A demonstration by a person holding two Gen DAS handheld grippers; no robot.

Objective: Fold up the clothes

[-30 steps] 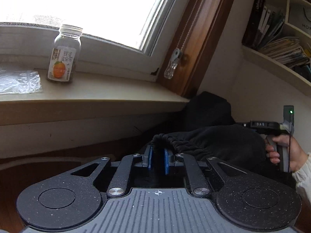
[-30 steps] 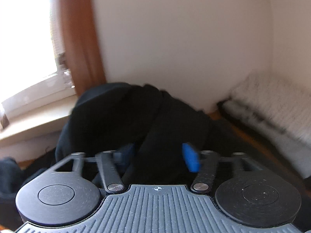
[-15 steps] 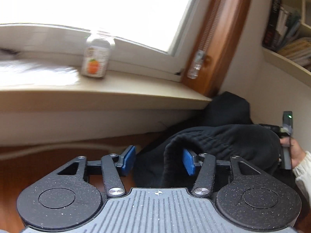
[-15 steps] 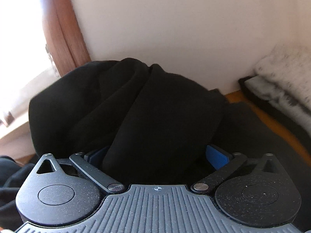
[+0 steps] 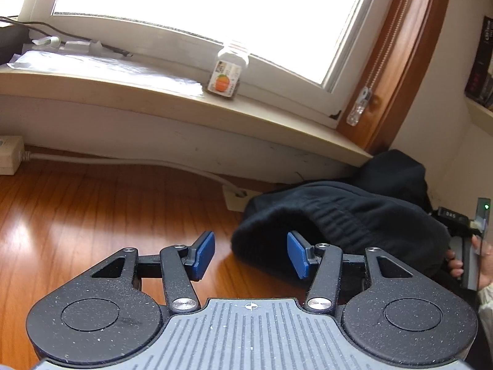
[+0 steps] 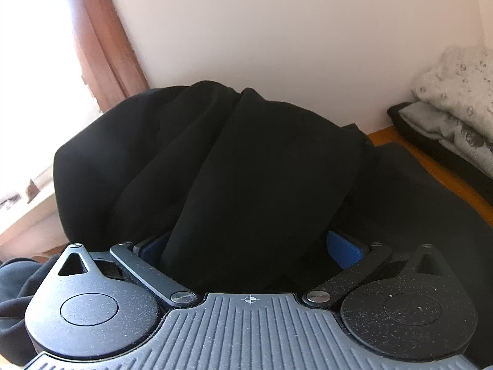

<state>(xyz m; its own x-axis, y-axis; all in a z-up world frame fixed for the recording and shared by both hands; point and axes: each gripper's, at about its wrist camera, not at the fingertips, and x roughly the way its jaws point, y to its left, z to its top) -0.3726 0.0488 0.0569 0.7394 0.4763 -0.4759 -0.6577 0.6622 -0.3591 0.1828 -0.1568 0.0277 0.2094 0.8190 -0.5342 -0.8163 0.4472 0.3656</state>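
Since a second ago the left tongs (image 5: 251, 254) have let go of the black garment (image 5: 354, 225) and drawn back; their blue pads now stand spread over bare wood, the garment's ribbed edge just beyond the right pad. That garment lies heaped on the wooden bench (image 5: 92, 209) in the far right corner, under the windowsill (image 5: 172, 101). Right tongs (image 6: 251, 248) are spread wide, with a thick fold of the garment (image 6: 246, 169) lying between the pads, not pinched. At the right edge a hand (image 5: 474, 262) grips the other handle. On the sill stands a clear bottle (image 5: 226, 72) with an orange label, contents unclear, beside a plastic sheet (image 5: 101, 67). A white cable (image 5: 129, 162) runs along the wall, and a grey blanket (image 6: 456, 98) lies far right.
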